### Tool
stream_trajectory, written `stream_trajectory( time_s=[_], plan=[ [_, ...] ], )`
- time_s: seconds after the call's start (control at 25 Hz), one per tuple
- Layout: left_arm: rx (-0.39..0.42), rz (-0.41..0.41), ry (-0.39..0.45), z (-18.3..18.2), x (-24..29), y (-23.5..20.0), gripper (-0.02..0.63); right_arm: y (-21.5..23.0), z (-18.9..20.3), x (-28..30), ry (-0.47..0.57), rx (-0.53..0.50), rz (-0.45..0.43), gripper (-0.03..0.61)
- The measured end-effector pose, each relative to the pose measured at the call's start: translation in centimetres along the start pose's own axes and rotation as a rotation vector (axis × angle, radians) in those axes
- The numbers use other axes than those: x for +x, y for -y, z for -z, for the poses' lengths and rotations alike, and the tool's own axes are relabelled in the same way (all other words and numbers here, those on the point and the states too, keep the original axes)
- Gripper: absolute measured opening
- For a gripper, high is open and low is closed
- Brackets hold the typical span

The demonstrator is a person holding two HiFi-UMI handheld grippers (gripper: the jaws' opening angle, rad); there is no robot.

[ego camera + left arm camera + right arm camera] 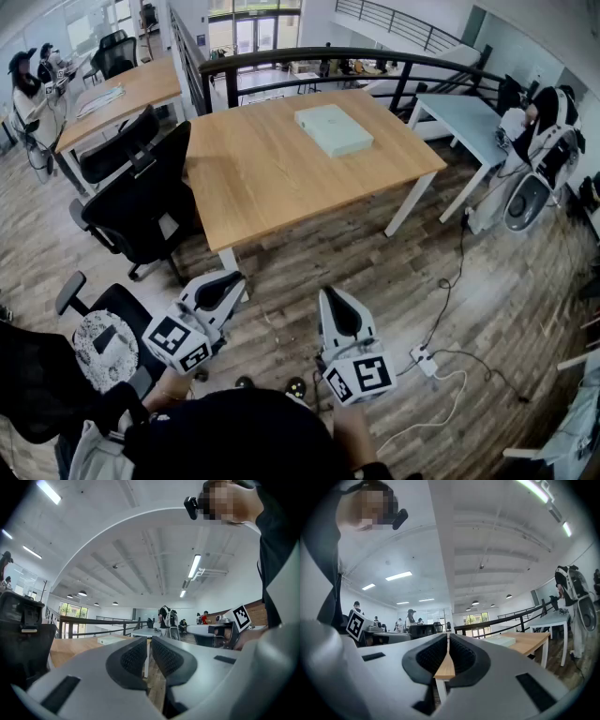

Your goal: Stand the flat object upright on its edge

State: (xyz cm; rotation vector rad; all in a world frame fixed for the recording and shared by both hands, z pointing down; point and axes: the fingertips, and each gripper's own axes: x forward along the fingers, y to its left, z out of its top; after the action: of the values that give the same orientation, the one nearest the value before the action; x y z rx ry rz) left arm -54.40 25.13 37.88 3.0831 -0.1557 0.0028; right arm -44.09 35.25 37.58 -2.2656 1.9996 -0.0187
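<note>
so the left gripper (225, 284) and right gripper (335, 302) both have jaws pressed together, empty, and the flat box (333, 129) lies well ahead on the desk (253, 187), nearer the right one, long axis slanted.

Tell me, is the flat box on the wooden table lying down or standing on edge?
Lying down: the flat box rests on its broad face on the wooden table.
</note>
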Motion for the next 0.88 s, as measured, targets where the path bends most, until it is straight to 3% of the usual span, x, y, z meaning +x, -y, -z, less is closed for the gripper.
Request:
stream_trajectory(
  time_s=[0.68, 0.88],
  plan=[
    [-0.006, -0.019, -0.031, 1.1, 0.2, 1.3, 0.046, 1.2, 0.5, -1.2, 0.015, 0.032, -0.016, 0.031],
    [0.000, -0.025, -0.035, 0.9, 1.0, 2.0, 0.044, 1.5, 0.3, -1.2, 0.018, 0.034, -0.056, 0.031]
  ],
)
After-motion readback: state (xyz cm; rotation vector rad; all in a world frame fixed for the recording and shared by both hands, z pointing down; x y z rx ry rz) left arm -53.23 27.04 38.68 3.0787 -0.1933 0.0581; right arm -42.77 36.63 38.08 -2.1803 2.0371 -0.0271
